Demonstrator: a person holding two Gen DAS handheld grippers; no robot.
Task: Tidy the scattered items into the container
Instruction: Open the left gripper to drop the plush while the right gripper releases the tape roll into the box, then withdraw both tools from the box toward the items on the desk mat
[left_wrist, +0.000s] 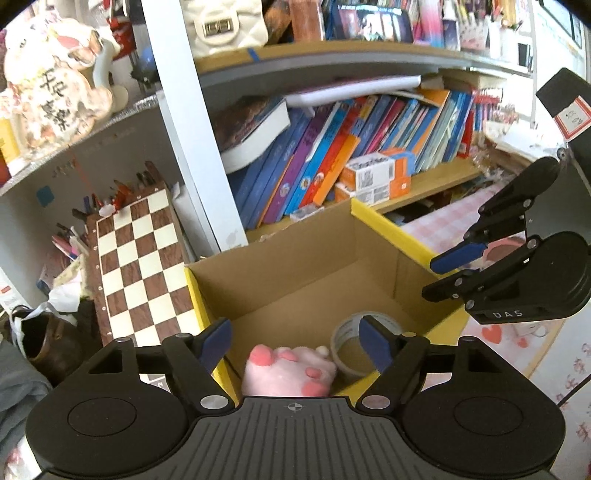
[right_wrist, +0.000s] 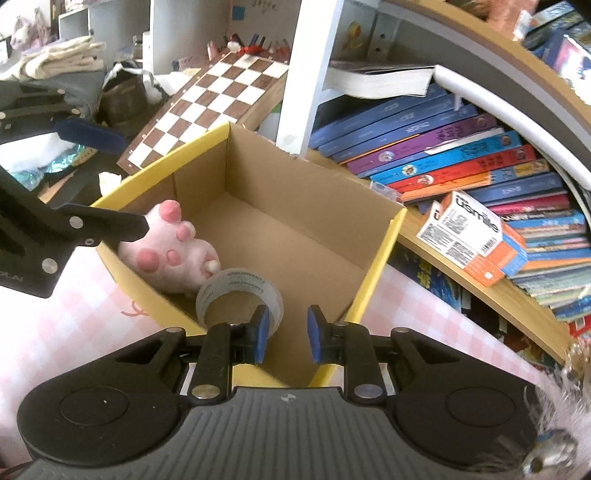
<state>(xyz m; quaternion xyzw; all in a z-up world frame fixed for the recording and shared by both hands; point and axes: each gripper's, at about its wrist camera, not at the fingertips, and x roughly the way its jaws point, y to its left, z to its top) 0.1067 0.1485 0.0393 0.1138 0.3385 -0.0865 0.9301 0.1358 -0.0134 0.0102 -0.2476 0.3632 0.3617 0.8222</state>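
Observation:
An open cardboard box (left_wrist: 388, 221) (right_wrist: 380, 258) with a yellow rim stands on a pink checked cloth. Inside it, against the near wall, lie a pink plush paw (left_wrist: 288, 373) (right_wrist: 173, 254) and a roll of clear tape (left_wrist: 343, 332) (right_wrist: 236, 286), touching each other. My left gripper (left_wrist: 295, 339) (right_wrist: 110, 181) hovers open over the box's near-left corner, above the plush, with nothing in it. My right gripper (right_wrist: 288, 328) (left_wrist: 448, 273) is open over the near-right rim. Its left finger is just beside the tape roll, and nothing lies between its pads.
A chessboard (left_wrist: 140, 266) (right_wrist: 214, 99) leans behind the box's left side. Right behind the box is a shelf of slanting books (left_wrist: 332, 147) (right_wrist: 443, 158) with an orange-and-white carton (left_wrist: 376, 177) (right_wrist: 465, 232). Pink checked cloth (right_wrist: 55, 332) surrounds the box. Something furry (right_wrist: 561, 406) is at the right.

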